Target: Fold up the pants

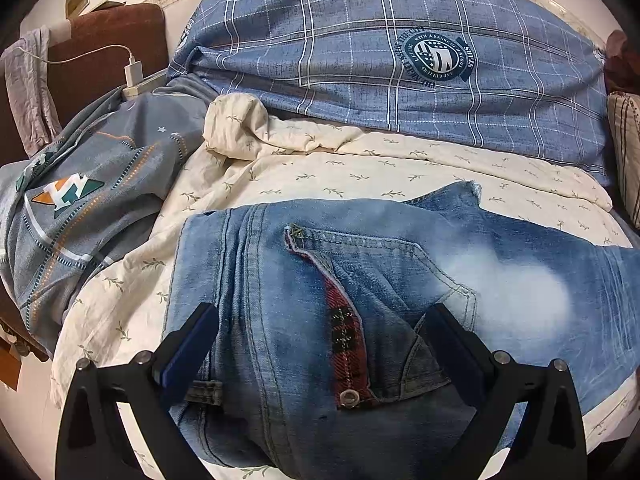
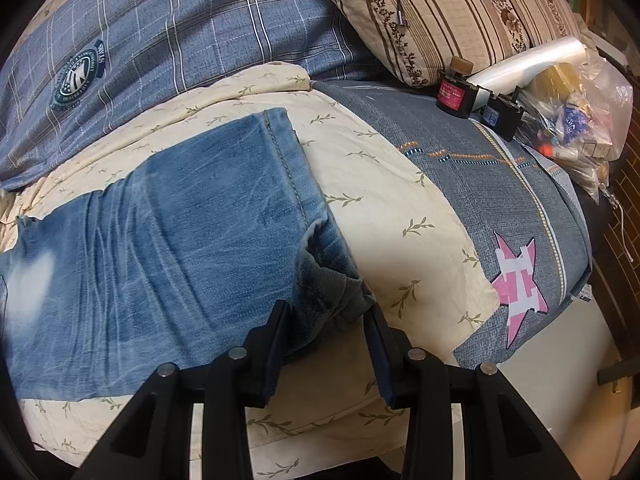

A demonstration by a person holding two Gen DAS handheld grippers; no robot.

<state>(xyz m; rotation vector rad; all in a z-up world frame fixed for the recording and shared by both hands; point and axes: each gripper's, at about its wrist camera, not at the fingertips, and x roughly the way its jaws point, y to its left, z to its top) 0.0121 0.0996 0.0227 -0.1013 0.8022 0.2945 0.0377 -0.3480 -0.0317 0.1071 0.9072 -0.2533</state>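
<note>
Both tongs hang over a pair of faded blue denim jeans (image 1: 360,280) spread across a cream quilt with a green sprig print (image 1: 280,168) on a bed. Left tongs (image 1: 320,320) stand spread wide above the waist end of the jeans, straddling a back pocket (image 1: 400,280) and a red-and-black plaid strip with a metal snap (image 1: 348,344); their dark blue pads (image 1: 188,344) press on nothing. Right tongs (image 2: 326,320) hover at the leg end, partly spread, with the bunched cuff (image 2: 332,288) lying between the black fingers (image 2: 276,344); whether the pads actually bite the cloth cannot be told from this view. The hemmed leg end (image 2: 280,148) points toward the head of the bed, where a blue checked pillow with a round crest (image 1: 400,52) lies against the wall. A grey-blue printed bedsheet (image 2: 500,184) shows past the quilt's edge toward the right side of the bed, bearing a pink star motif (image 2: 520,280). Along that side sit a beige striped floral cushion (image 2: 460,12), small black-and-red devices (image 2: 456,96) and a clear plastic bag of sundries (image 2: 576,112). On the left side, a white charger and cable (image 1: 134,74) rest beside a brown upholstered headboard (image 1: 108,52).
</note>
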